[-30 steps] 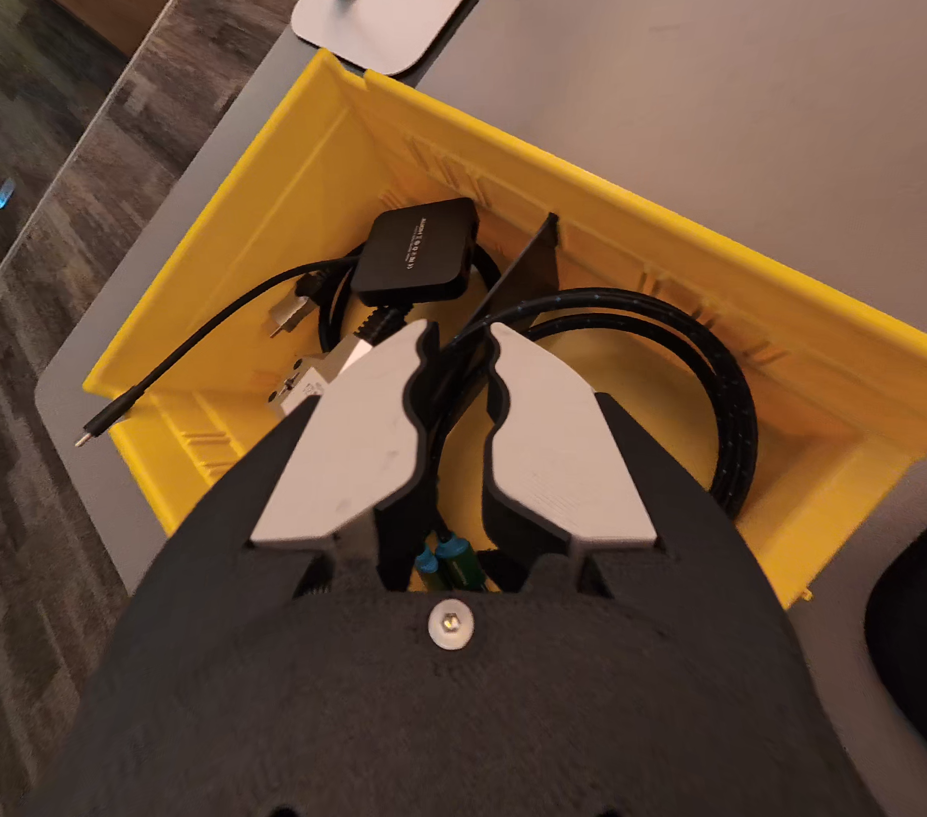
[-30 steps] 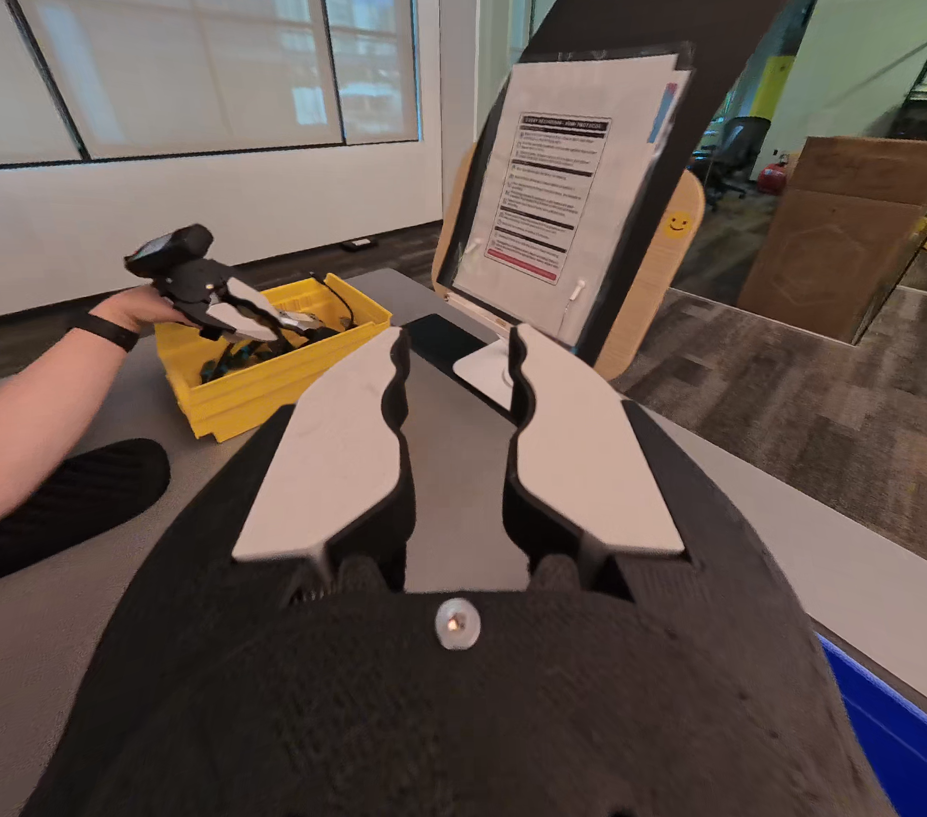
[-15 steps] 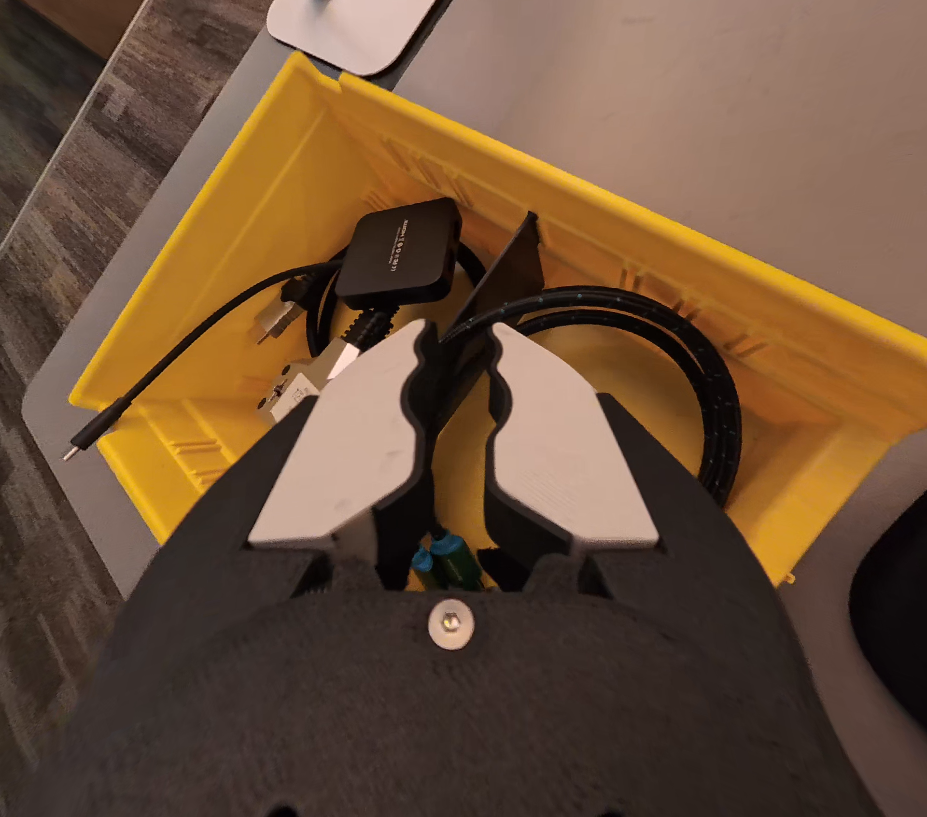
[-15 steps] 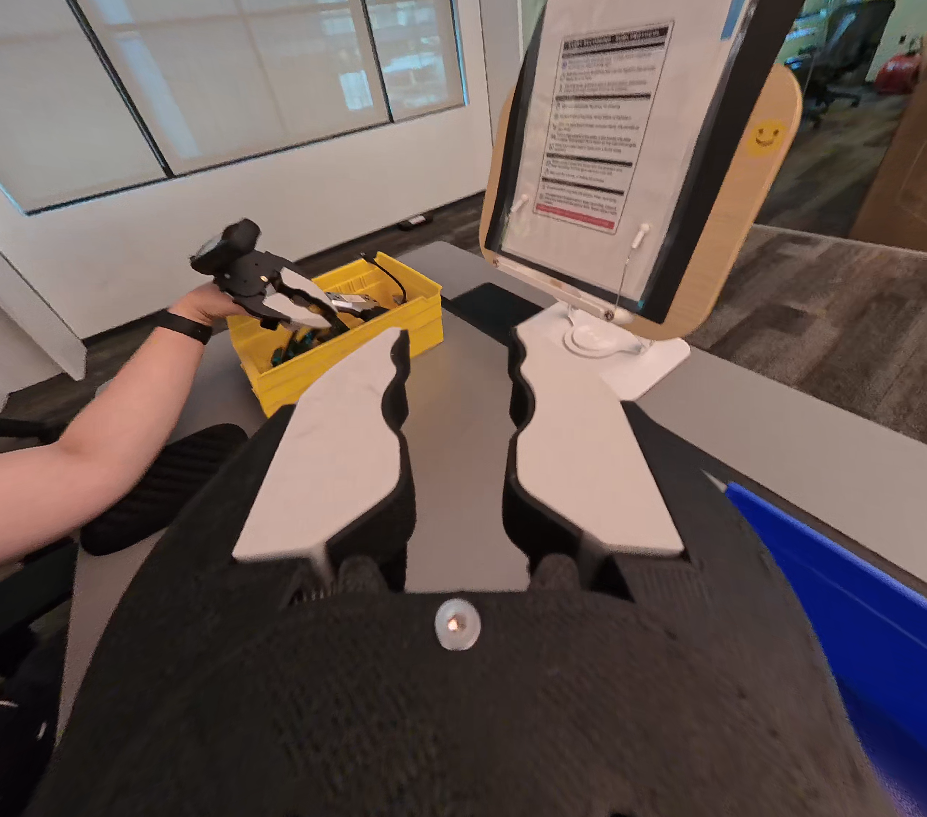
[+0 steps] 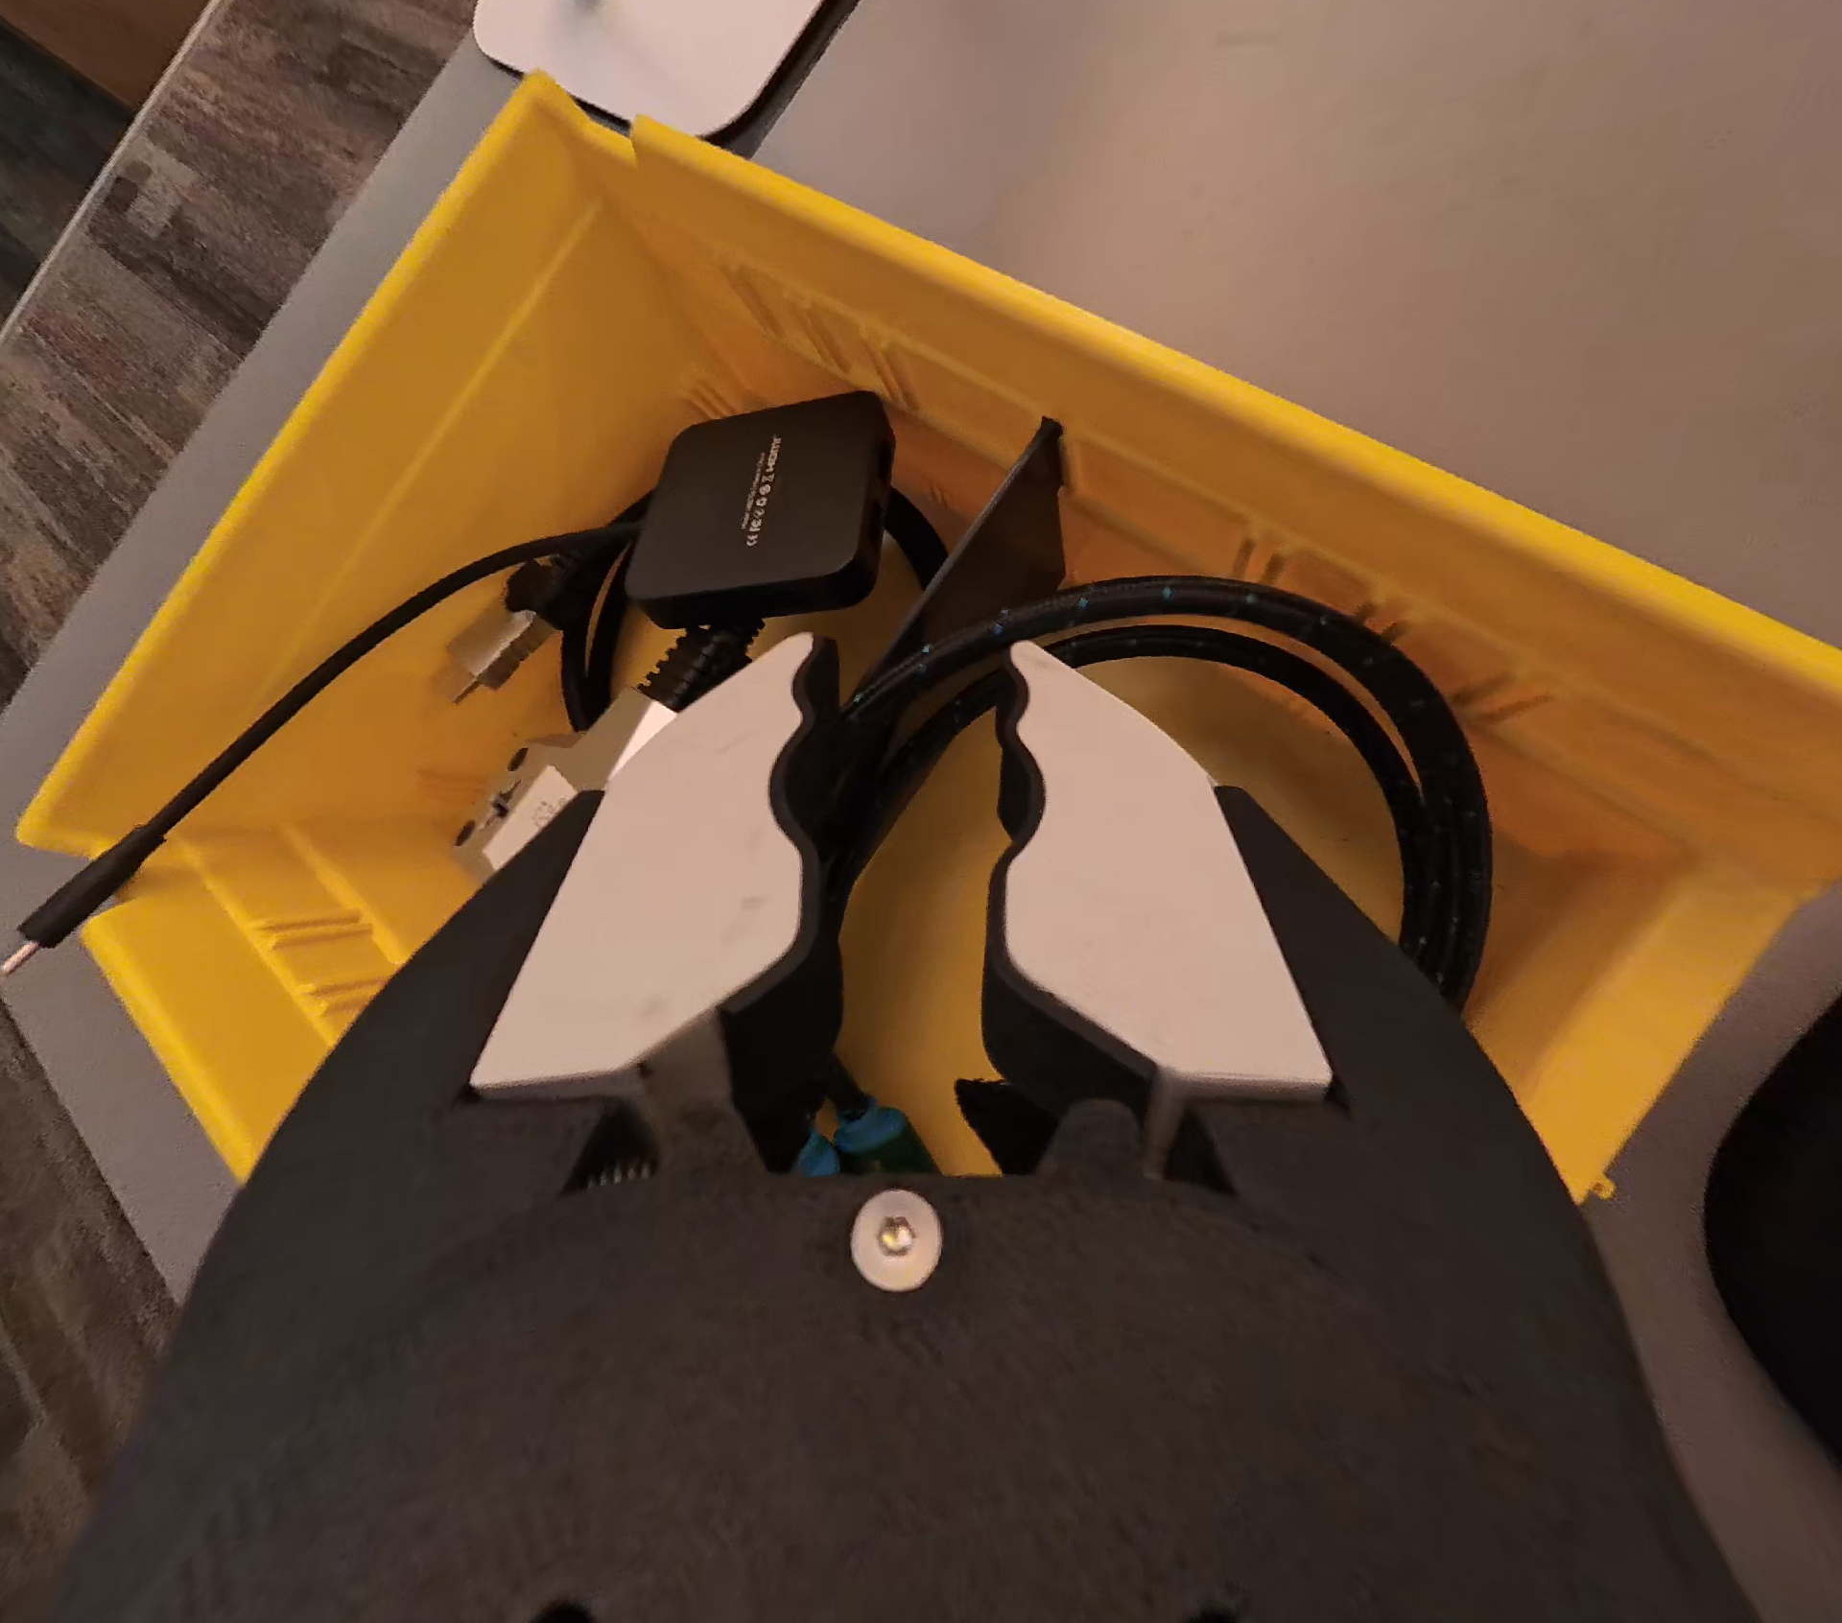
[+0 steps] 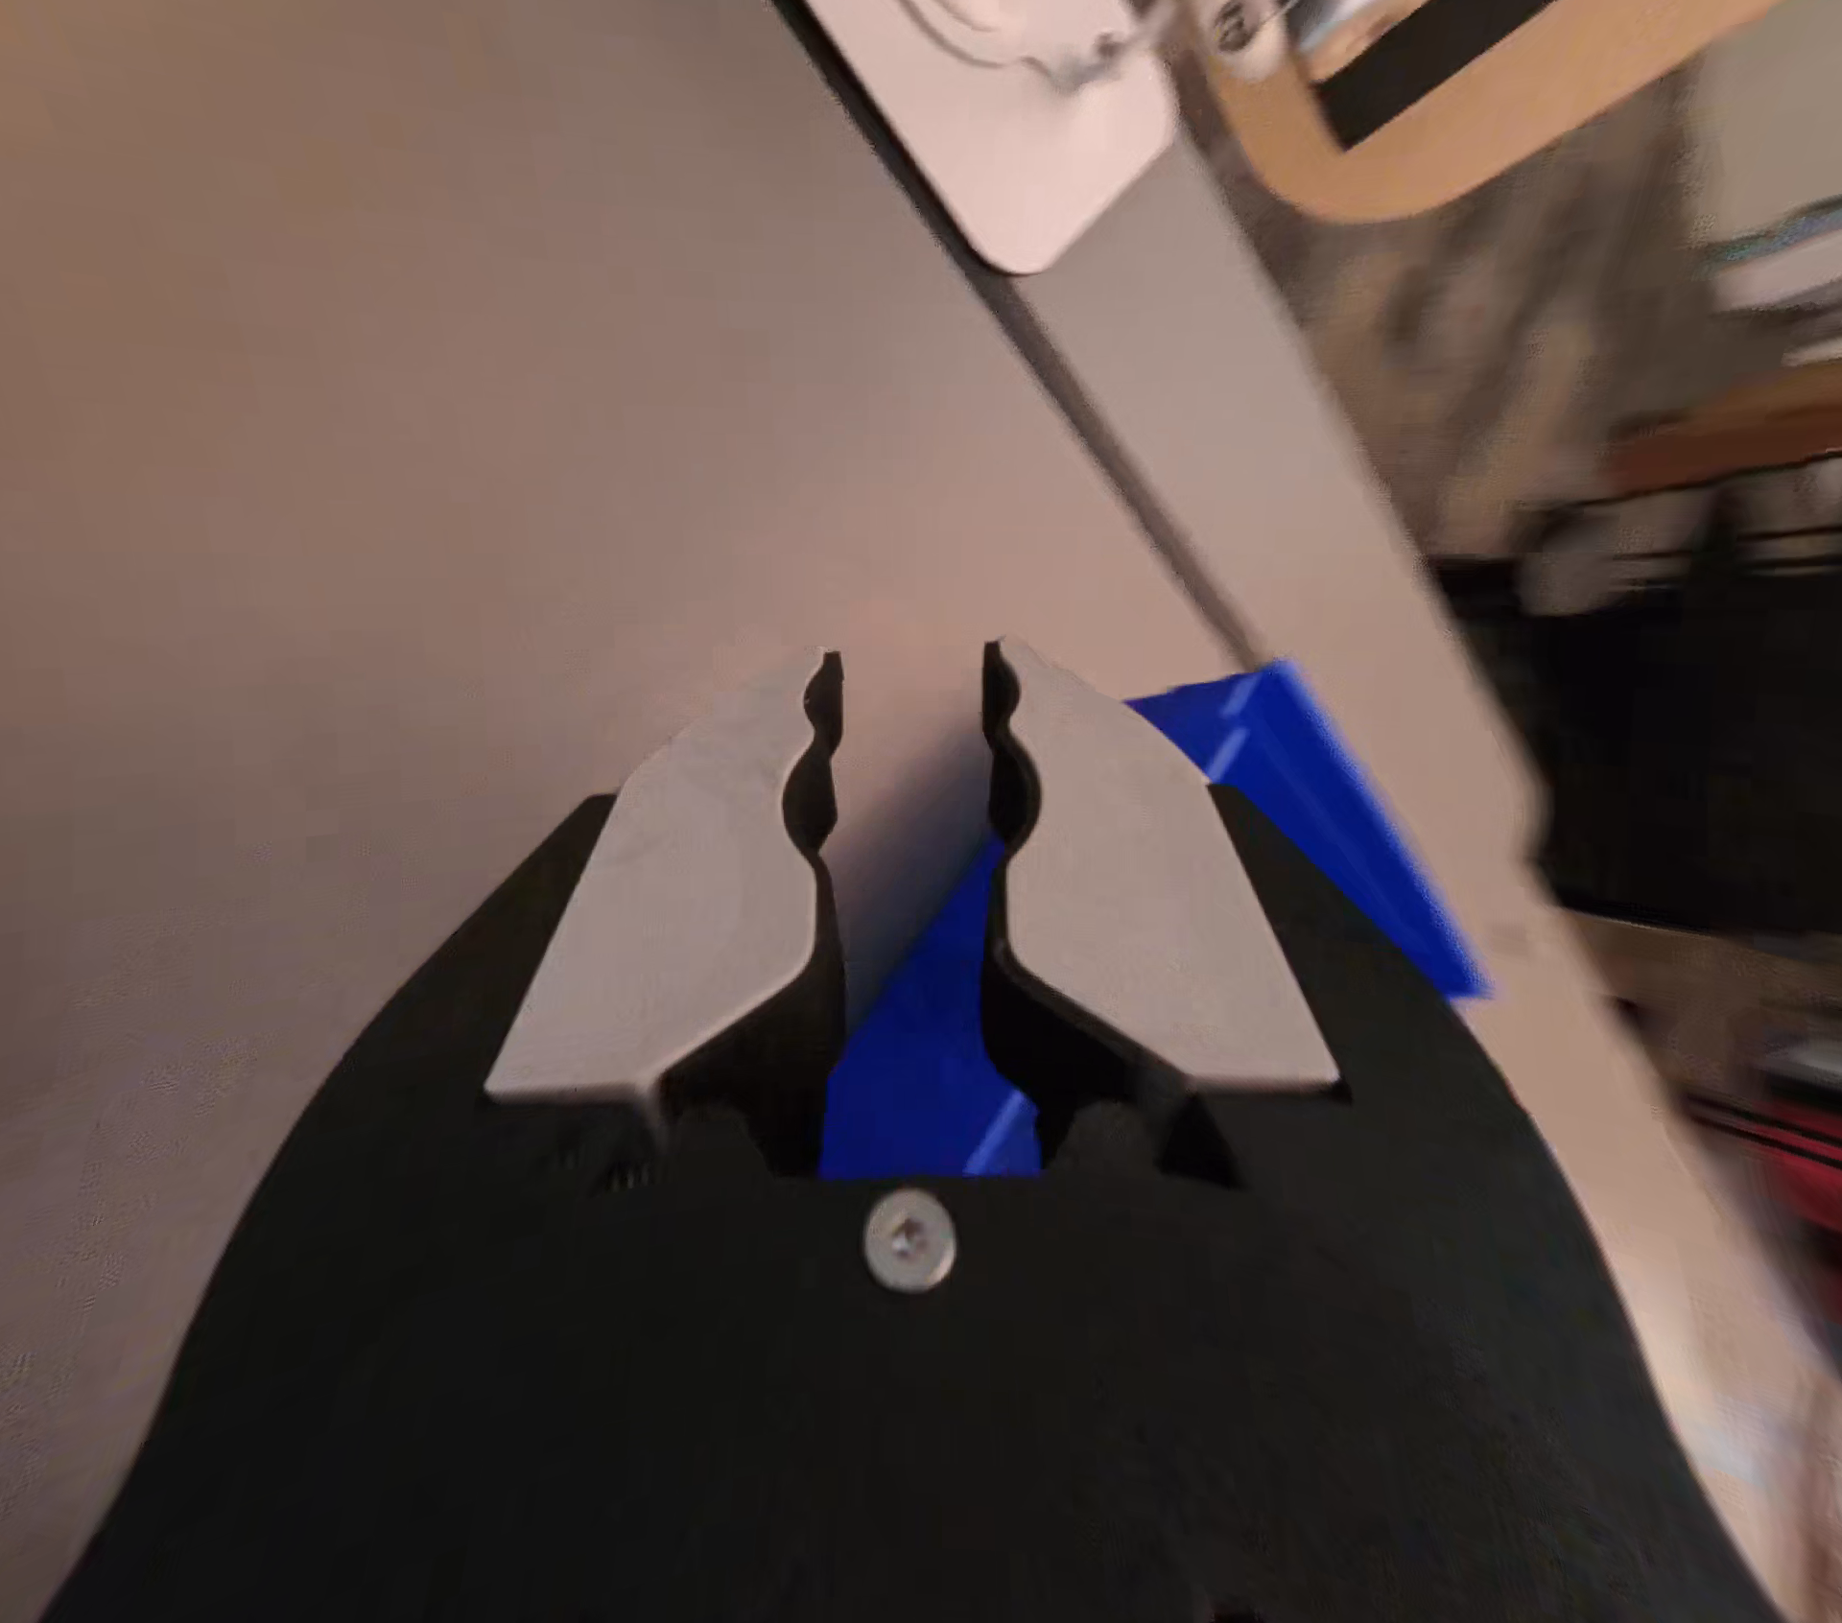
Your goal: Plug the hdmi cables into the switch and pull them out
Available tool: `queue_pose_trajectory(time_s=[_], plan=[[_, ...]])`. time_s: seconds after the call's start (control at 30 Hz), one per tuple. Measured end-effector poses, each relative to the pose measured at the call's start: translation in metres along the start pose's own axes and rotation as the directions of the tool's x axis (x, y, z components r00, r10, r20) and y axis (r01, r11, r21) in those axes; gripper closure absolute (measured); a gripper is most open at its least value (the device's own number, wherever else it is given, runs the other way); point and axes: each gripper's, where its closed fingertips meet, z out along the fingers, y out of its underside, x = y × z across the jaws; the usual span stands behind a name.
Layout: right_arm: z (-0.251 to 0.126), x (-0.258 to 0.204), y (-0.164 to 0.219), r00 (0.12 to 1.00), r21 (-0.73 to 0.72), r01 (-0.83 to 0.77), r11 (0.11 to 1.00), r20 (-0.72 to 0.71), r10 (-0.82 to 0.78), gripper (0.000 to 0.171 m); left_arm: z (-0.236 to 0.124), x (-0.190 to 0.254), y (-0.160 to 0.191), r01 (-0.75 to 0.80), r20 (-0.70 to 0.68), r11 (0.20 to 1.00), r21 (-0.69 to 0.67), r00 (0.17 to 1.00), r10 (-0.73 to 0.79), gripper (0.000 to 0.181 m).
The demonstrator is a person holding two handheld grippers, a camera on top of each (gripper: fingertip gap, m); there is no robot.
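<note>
The left hand-held gripper [image 5: 907,658] hangs over the yellow bin [image 5: 997,300] on the bench [image 5: 1395,80] with its jaws parted and nothing clamped, its tips just above the coiled braided hdmi cable [image 5: 1425,738], while the black switch [image 5: 763,519] lies in the far part of the bin beside a black divider [image 5: 1007,539]. The right hand-held gripper [image 6: 905,663] is also spread and empty, over bare bench near a blue bin [image 6: 1326,808], in a blurred view. I think closing now risks catching the middle of the coil, so the whole loop may lift and drag the switch or snag the thin black cable [image 5: 299,698] hanging over the rim.
</note>
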Motion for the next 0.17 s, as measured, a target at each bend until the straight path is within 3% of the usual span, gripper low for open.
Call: queue_pose_trajectory(time_s=[0.03, 0.1, 0.17], plan=[[0.002, -0.003, -0.006, 0.991, -0.025, 0.087, 0.996, -0.102, -0.089, 0.142, -0.002, 0.0, -0.002, -0.005, 0.0, 1.0, 0.013, 1.0, 0.005, 0.153], [0.003, -0.02, -0.021, 0.94, -0.058, 0.239, 0.969, -0.235, -0.246, 0.142, -0.007, -0.001, -0.003, -0.006, 0.0, 0.999, 0.035, 1.0, 0.006, 0.154], [0.004, -0.05, -0.034, 0.887, -0.082, 0.359, 0.93, -0.279, -0.367, 0.142, -0.008, -0.002, -0.002, 0.0, 0.002, 1.0, 0.03, 1.0, 0.0, 0.155]])
